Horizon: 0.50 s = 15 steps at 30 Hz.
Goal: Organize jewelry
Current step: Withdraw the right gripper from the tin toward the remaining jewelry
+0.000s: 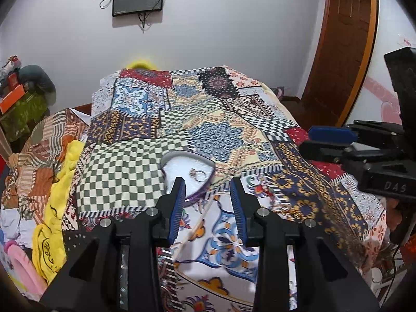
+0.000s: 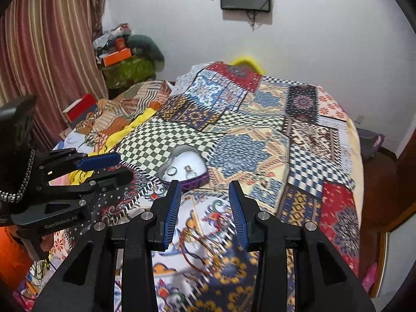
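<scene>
Both claws, the left gripper and the right gripper, hang with jaws apart and empty above the patchwork bedspread. At about eleven o'clock just beyond them lies the open heart-shaped jewelry box, two rings on its white lining. Its point aims roughly five o'clock, lobes at eleven; I'd approach slowly from above, keeping the fingertips off the rim.
</scene>
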Tool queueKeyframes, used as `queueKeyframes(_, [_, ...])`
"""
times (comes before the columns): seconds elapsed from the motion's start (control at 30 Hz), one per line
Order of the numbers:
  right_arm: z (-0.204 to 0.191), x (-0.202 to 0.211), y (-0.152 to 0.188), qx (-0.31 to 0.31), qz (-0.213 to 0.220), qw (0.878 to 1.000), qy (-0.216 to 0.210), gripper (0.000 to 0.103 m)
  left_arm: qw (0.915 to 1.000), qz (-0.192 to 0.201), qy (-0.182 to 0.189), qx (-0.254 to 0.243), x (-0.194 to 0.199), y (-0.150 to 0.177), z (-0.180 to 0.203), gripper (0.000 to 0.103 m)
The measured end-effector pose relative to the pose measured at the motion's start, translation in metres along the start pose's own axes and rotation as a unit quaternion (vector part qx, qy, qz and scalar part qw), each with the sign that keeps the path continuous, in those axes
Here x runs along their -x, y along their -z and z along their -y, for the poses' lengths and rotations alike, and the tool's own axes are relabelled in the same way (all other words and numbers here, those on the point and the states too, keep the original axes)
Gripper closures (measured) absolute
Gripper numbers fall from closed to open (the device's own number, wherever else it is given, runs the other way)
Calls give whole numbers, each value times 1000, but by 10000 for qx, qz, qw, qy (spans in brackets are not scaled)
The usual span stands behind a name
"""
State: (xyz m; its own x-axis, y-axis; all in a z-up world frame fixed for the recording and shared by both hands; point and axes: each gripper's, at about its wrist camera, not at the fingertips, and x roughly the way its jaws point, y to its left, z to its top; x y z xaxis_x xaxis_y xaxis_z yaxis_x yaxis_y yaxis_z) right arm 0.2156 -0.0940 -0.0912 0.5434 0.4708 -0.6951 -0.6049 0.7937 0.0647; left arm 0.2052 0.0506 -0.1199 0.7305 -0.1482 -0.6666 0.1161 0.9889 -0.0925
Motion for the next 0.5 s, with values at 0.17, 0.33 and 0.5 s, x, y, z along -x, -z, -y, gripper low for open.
queueKeyframes(0.17, [20, 11, 17, -130, 16, 9997, 215, 68, 9997, -182, 142, -93, -10, 8, 20, 68])
queueKeyframes(0.33, [35, 14, 39, -280, -121, 9990, 321, 68, 9986, -438, 245, -153, -28, 19, 36, 68])
queueKeyframes(0.5, [48, 7, 60, -423, -294, 9980, 374, 68, 9967, -739, 330, -104, -52, 32, 42, 68])
